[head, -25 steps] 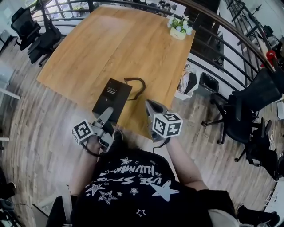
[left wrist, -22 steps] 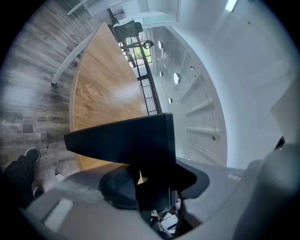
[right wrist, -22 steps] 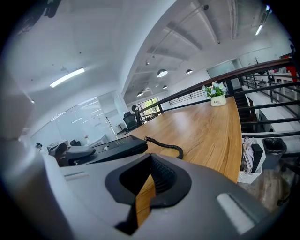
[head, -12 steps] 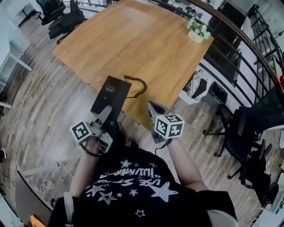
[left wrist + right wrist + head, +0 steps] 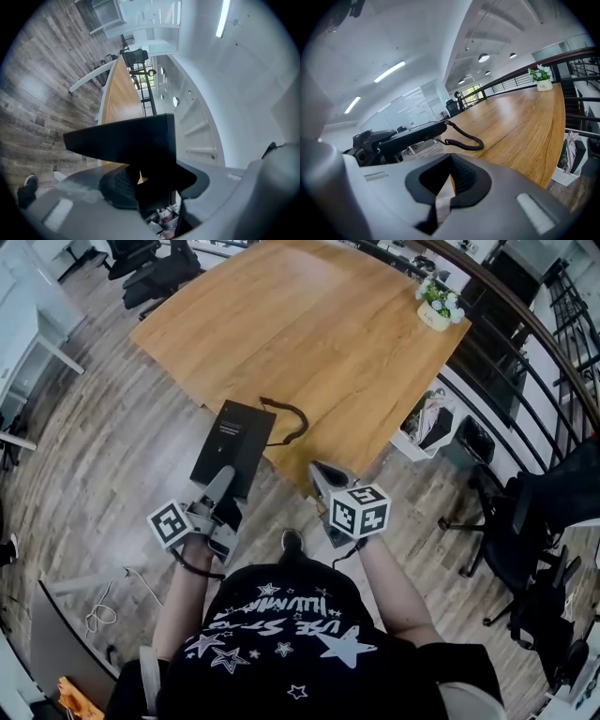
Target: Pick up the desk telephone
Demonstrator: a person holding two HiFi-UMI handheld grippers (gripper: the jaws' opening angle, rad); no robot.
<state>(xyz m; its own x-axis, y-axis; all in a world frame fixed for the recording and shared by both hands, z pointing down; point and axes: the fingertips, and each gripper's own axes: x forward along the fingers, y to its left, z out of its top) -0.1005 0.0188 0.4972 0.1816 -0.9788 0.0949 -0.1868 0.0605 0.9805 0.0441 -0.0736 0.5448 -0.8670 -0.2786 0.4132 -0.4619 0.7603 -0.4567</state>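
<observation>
The black desk telephone (image 5: 234,437) lies flat at the wooden table's (image 5: 319,324) near edge, its near end out past the edge. My left gripper (image 5: 225,476) is shut on that near end, and the black slab (image 5: 126,138) fills the space between its jaws (image 5: 140,183). The coiled cord (image 5: 286,418) loops from the phone onto the tabletop. My right gripper (image 5: 319,470) hovers at the table edge to the right of the phone, jaws together with nothing in them. From the right gripper view (image 5: 449,176) the phone (image 5: 410,133) shows side on, with the left gripper (image 5: 365,140) at its end.
A white flower pot (image 5: 436,307) stands at the table's far right corner. A bin with papers (image 5: 427,423) and black office chairs (image 5: 553,493) sit right of the table by the railing. More chairs (image 5: 155,268) stand far left. A cable (image 5: 103,615) lies on the floor.
The phone has come toward me with the left gripper and now overhangs the near table edge. Both grippers have drawn back from the table, which sits farther up the view.
</observation>
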